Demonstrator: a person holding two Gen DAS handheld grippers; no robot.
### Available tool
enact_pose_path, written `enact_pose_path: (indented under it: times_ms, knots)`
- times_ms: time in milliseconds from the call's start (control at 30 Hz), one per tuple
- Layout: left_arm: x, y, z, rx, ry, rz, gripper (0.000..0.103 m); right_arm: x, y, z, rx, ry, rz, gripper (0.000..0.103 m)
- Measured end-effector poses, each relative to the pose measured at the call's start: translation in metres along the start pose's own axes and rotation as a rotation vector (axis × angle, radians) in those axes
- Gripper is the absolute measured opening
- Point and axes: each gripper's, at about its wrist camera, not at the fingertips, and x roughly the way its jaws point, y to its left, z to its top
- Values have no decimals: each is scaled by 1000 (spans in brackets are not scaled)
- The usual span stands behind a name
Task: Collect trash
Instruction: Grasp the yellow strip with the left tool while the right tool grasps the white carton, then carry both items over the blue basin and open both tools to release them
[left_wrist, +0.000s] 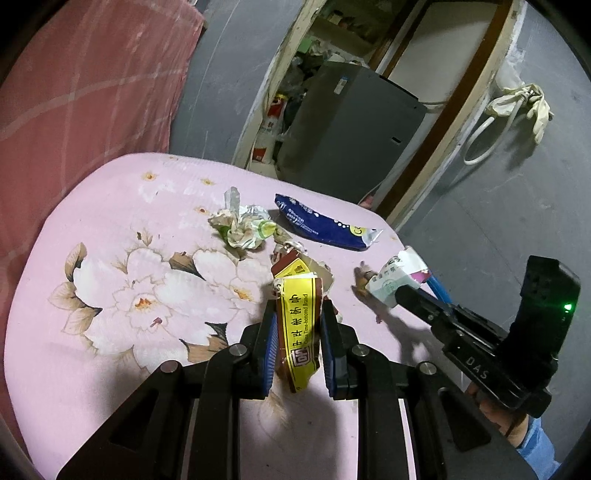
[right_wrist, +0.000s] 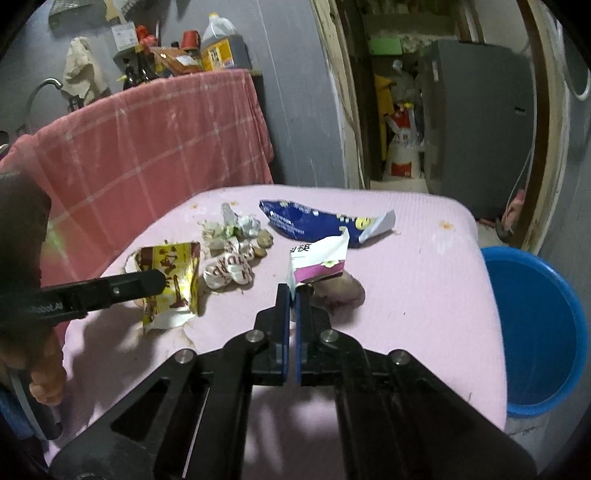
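My left gripper (left_wrist: 298, 314) is shut on a yellow and brown snack wrapper (left_wrist: 297, 325), held just above the pink flowered table (left_wrist: 110, 229); it shows in the right wrist view (right_wrist: 173, 280) too. My right gripper (right_wrist: 294, 295) is shut on a white and magenta wrapper (right_wrist: 319, 262), also seen in the left wrist view (left_wrist: 393, 280). A blue wrapper (right_wrist: 314, 221), crumpled paper (right_wrist: 229, 227) and a crumpled white and red wrapper (right_wrist: 231, 269) lie on the table.
A blue bucket (right_wrist: 535, 328) stands on the floor off the table's right edge. A pink checked cloth (right_wrist: 147, 147) covers a counter at the back left. A grey cabinet (left_wrist: 351, 129) stands in the doorway behind the table.
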Motion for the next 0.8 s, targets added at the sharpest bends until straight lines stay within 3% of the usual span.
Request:
enact_pose_path:
  times_ms: [233,467,600,800]
  knots:
    - [0,-21,-1,46,-43,-30,18,-25,3,2,-18,-130,-26,2]
    - [7,-69,20,148,-136,-93,18,-66,-6,13,-52,-273,-146,2]
    - [22,-107,32,214,-177,-129,18,-89,-27,22,-67,-334,-226,2]
    - [60,-160,47,293,-170,-177,18,-113,-72,27,-41,-372,-323,2]
